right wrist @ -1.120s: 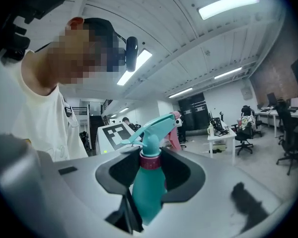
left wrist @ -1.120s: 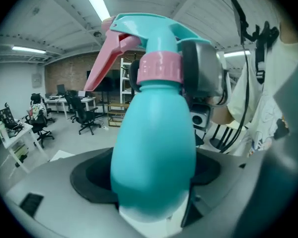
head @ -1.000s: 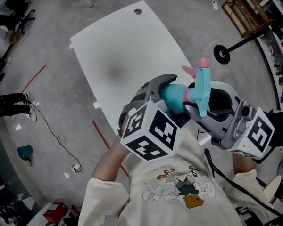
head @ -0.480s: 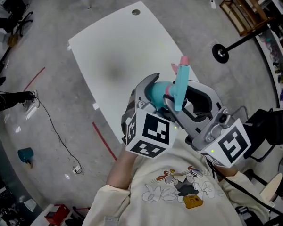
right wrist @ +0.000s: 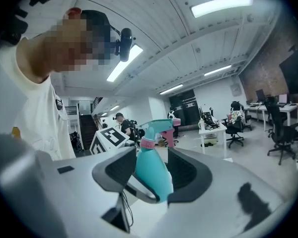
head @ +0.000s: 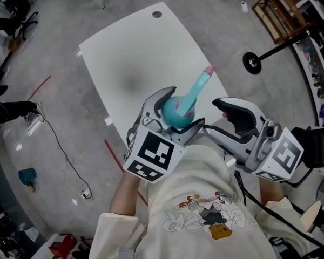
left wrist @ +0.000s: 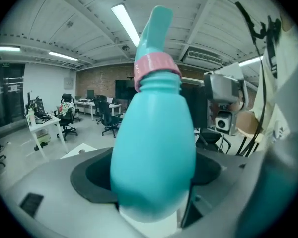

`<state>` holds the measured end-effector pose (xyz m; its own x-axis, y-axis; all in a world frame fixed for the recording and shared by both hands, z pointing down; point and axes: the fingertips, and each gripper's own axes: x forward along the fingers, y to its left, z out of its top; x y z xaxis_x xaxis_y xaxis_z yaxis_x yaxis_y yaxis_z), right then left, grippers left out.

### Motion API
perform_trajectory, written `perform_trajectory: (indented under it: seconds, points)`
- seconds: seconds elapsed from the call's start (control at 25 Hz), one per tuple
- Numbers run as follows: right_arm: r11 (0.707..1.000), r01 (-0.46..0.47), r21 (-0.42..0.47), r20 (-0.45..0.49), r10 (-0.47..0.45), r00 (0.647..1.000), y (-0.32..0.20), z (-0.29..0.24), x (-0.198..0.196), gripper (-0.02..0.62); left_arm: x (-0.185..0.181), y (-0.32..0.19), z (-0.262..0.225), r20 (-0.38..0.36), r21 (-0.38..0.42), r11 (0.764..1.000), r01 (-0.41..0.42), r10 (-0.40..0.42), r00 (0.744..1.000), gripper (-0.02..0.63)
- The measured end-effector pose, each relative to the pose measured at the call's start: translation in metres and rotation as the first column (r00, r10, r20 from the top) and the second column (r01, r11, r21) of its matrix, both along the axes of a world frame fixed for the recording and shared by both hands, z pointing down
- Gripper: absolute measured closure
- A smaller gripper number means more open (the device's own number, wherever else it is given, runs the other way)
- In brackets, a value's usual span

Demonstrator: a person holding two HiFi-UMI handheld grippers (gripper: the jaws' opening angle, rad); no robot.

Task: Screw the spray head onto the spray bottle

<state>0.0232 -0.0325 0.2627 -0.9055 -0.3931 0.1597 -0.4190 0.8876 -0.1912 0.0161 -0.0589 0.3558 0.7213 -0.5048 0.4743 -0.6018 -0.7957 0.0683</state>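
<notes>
Head view: spray head (head: pixel 200 85) apparently already screwed onto bottle (head: pixel 173 113), clamped in left gripper (head: pixel 183 108) above table (head: pixel 129 47). Right gripper (head: pixel 213 116) just opened, empty, close beside. Probably only final tightening left.

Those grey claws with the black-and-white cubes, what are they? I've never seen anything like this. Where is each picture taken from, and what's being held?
There is no robot here: a person holds a two-jaw gripper in each hand. The patterned cubes are part of the grippers. The head view comes from a camera on the person's head, looking steeply down. The other two views come from cameras riding on each gripper, looking along its jaws. Below is a white table; I see nothing lying on it, only a small round fitting near its far edge. The left gripper is clamped on a teal spray bottle, whose spray head sits above a pink collar. The right gripper has just been opening its jaws; they stand apart, with the bottle just ahead, ungripped.
</notes>
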Motion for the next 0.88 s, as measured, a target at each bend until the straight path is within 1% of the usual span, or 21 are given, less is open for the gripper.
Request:
perform_trajectory:
  seconds: [0.08,0.12,0.2,0.24,0.28,0.36,0.48,0.6,0.72,0.88]
  points:
    - [0.999,0.038,0.009,-0.019,-0.038,0.999,-0.001,-0.005,0.009,0.4,-0.005,0.001,-0.005,0.004,0.031,0.999,-0.032,0.032,0.999,0.2]
    - [0.998,0.067,0.01,-0.022,-0.066,0.998,-0.002,-0.008,0.011,0.386,-0.006,0.004,-0.009,0.0,0.045,0.997,-0.061,0.061,0.998,0.199]
    - [0.988,0.152,-0.005,0.001,-0.152,0.988,-0.003,-0.017,0.011,0.356,-0.005,0.012,-0.017,-0.021,0.063,0.987,-0.145,0.147,0.989,0.2]
    - [0.979,0.205,-0.016,0.021,-0.205,0.979,-0.003,-0.021,0.011,0.344,-0.003,0.019,-0.021,-0.032,0.068,0.979,-0.194,0.197,0.98,0.199]
    - [0.965,0.261,-0.025,0.041,-0.26,0.965,-0.001,-0.025,0.009,0.334,0.0,0.025,-0.024,-0.038,0.069,0.968,-0.243,0.246,0.969,0.2]
    - [0.929,0.369,-0.034,0.063,-0.367,0.928,0.004,-0.029,0.002,0.323,0.004,0.037,-0.028,-0.034,0.066,0.943,-0.325,0.328,0.944,0.199]
    - [0.873,0.486,-0.044,0.051,-0.484,0.873,0.015,-0.027,-0.029,0.316,-0.005,0.05,-0.028,-0.003,0.065,0.912,-0.405,0.406,0.914,0.199]
    - [0.823,0.566,-0.048,0.055,-0.564,0.824,0.027,-0.021,-0.052,0.318,-0.012,0.058,-0.022,0.015,0.062,0.896,-0.44,0.44,0.898,0.199]
    - [0.783,0.621,-0.045,0.069,-0.617,0.784,0.037,-0.015,-0.054,0.319,-0.004,0.063,-0.017,0.005,0.058,0.888,-0.457,0.457,0.889,0.199]
    - [0.725,0.687,-0.056,0.15,-0.674,0.724,0.042,-0.019,-0.054,0.321,-0.003,0.067,-0.017,0.011,0.058,0.874,-0.483,0.483,0.876,0.199]
